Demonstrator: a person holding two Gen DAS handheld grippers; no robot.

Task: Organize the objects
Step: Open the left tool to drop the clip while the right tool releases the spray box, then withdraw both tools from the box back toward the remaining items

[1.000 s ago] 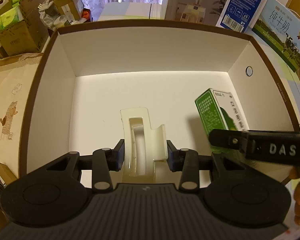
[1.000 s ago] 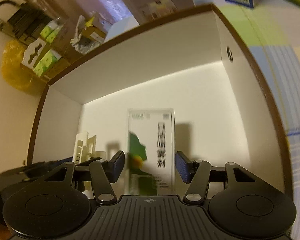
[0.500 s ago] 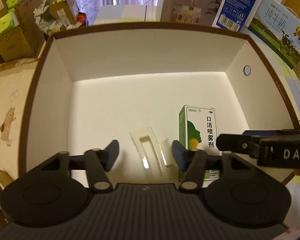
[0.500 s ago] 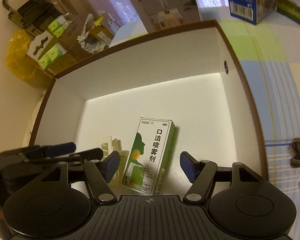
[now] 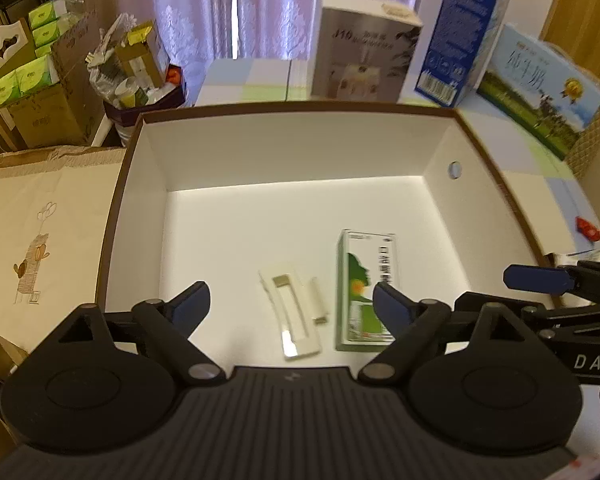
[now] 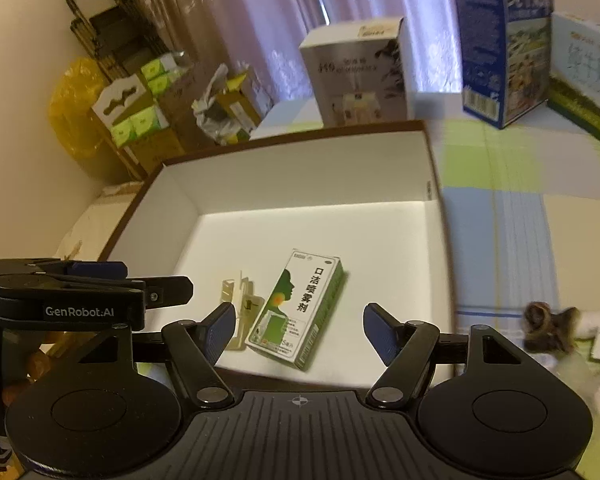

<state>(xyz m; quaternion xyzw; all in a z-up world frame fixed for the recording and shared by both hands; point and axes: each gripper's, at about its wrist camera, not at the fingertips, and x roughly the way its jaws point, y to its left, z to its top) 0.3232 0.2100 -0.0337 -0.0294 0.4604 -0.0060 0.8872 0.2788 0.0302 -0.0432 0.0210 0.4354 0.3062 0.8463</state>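
Observation:
A white storage box with a brown rim (image 5: 112, 216) (image 6: 434, 184) holds two things lying flat on its floor. One is a cream plastic clip-like piece (image 5: 294, 312) (image 6: 242, 300). The other is a green and white spray carton (image 5: 366, 292) (image 6: 298, 308), just right of it. My left gripper (image 5: 290, 300) is open and empty, raised above the box's near edge. My right gripper (image 6: 300, 326) is open and empty, raised above the near edge, with the carton seen between its fingers. Each gripper shows at the edge of the other's view.
Behind the box stand a humidifier carton (image 5: 360, 48), a blue carton (image 5: 456, 36) and a milk carton (image 5: 540, 84). Cardboard boxes with green packs (image 5: 32, 80) are at the far left. A small brown thing (image 6: 548, 324) lies on the checked cloth at the right.
Both grippers opened, let go of the cream piece and the green carton, and pulled back and up. Both things now lie flat on the box floor.

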